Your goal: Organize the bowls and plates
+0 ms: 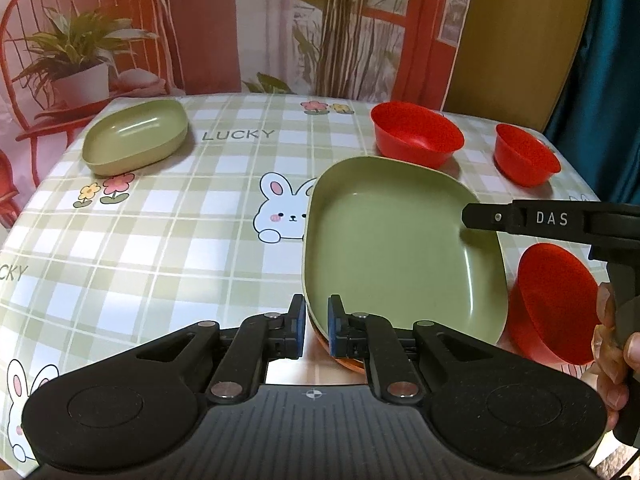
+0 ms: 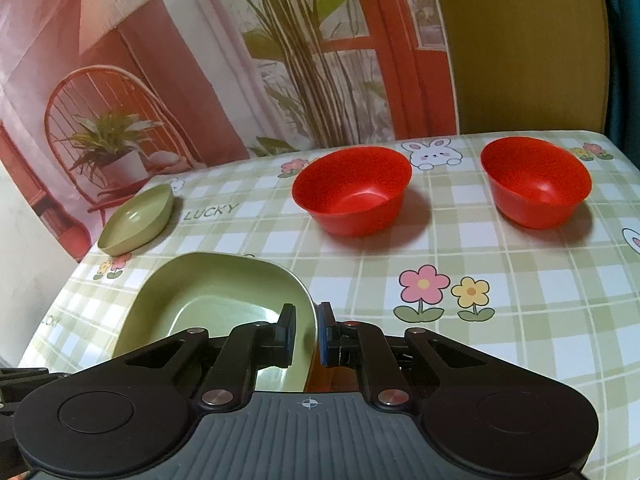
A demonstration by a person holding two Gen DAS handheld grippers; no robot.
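Left tool (image 1: pixel 314 326): fingers nearly together, clamped on the near-left rim of the big green plate (image 1: pixel 392 240). One blue pad outside the rim, the other inside.

Right tool (image 2: pixel 306 334): fingers also nearly together, clamped on the same plate's rim (image 2: pixel 224 280) at its right edge, wall between the pads. From the left wrist view the right tool's black arm (image 1: pixel 520 220) comes in from the right across the plate's far-right rim, with the person's hand (image 1: pixel 612 348) behind it.

Plate is held by both tools, near the front of the counter (image 1: pixel 160 220), which has a green check cloth. An orange edge shows under the plate's near rim (image 1: pixel 344 360); can't tell what it is, nor whether the plate is resting on it or lifted clear.

Other things:
- Small green plate (image 1: pixel 136 136) at the far-left corner of the counter, well apart from the tools.
- Red bowl (image 1: pixel 416 132) just beyond the big plate, upright.
- Second red bowl (image 1: pixel 524 156) to its right, upright, apart from it.
- Third red bowl (image 1: pixel 556 304) just beside the big plate's right edge, tilted in the fisheye; only the left wrist view shows it.
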